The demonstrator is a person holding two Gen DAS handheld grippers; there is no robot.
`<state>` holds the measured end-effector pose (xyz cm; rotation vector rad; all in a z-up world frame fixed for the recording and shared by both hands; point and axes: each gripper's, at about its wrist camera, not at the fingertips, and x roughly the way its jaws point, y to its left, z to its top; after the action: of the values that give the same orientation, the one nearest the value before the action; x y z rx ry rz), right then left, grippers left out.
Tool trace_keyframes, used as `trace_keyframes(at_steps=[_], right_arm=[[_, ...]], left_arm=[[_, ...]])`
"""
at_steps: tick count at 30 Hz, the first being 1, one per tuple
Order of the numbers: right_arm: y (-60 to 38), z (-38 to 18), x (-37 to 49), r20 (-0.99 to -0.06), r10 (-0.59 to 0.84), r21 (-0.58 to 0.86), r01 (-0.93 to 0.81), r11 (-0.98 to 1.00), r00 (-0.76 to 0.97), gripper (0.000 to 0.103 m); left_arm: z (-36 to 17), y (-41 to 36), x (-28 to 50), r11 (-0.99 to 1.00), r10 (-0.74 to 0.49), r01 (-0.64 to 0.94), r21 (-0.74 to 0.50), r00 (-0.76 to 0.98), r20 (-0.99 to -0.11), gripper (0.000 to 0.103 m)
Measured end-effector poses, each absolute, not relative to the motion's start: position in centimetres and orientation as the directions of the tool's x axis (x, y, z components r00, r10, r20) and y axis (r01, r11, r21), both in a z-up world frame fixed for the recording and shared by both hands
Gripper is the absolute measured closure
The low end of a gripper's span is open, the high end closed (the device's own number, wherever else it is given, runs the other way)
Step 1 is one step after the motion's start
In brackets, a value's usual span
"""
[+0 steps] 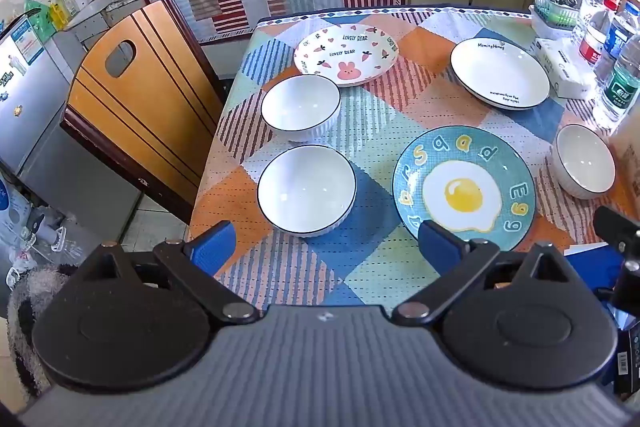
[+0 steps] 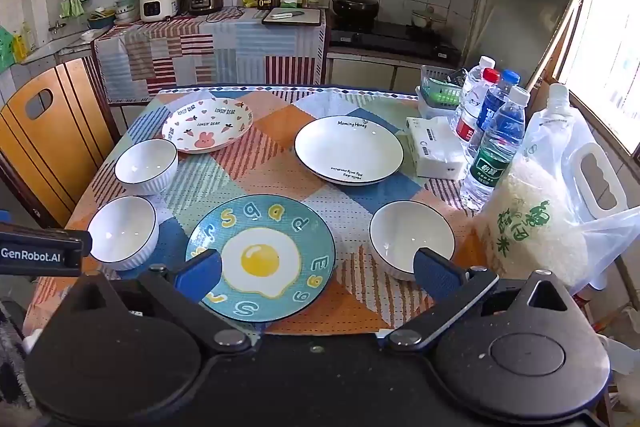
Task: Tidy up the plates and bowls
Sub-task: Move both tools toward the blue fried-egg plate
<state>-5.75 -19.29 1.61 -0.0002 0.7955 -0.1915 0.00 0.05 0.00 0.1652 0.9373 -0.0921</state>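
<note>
A: Both tools, left gripper (image 1: 326, 247) and right gripper (image 2: 316, 267), hung released and empty over the table's (image 2: 352, 315) near edge.

B: Nothing stacked yet. Egg plate (image 2: 260, 257) lay at the near edge, three bowls along the sides; probably nest the near-left bowl (image 1: 307, 190) first.

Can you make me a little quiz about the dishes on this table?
1. How many white bowls stand on the table?
2. True or false: the egg plate is stacked on the bunny plate.
3. Which is nearest the water bottles: A) bunny plate B) white plate C) egg plate?

Key: 1. Three. 2. False, they lie apart. 3. B.
</note>
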Motion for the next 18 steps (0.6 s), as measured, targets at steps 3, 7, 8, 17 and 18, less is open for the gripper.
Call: trace_keyframes(at_steps=[3,7,8,17,18], right_arm=[[-19.3,1.6,-5.6,-0.712,-0.180,-0.082,0.175,0.981,0.679,0.000],[-19.3,1.2,-5.7,-0.713,-0.187,-0.087,0.179,0.980,0.676,0.000],[-19.4,1.2,-5.7,-0.713,-0.187,-0.087,0.180,0.980,0.675,0.000],[-19.5,1.0,-5.5,-0.717,-0.197,-0.095,0.186,0.978,0.669,0.000],[-19.5,1.0,-5.5,-0.718,-0.198,-0.096,0.187,0.978,0.668,0.000]], left_arm=[[0.0,0.3,0.0,0.984,-0.006,0.149,0.101,0.587,-0.810,0.004],[-0.2,0.1,-0.1,0.984,-0.001,0.144,0.103,0.584,-0.812,0.004],[-0.4,0.2,0.1,0.984,0.002,0.145,0.106,0.582,-0.813,0.004],[-1.0,-0.2,0.4,0.982,-0.001,0.157,0.107,0.567,-0.824,0.004],[-1.1,-0.2,0.3,0.982,-0.003,0.159,0.105,0.567,-0.824,0.004]])
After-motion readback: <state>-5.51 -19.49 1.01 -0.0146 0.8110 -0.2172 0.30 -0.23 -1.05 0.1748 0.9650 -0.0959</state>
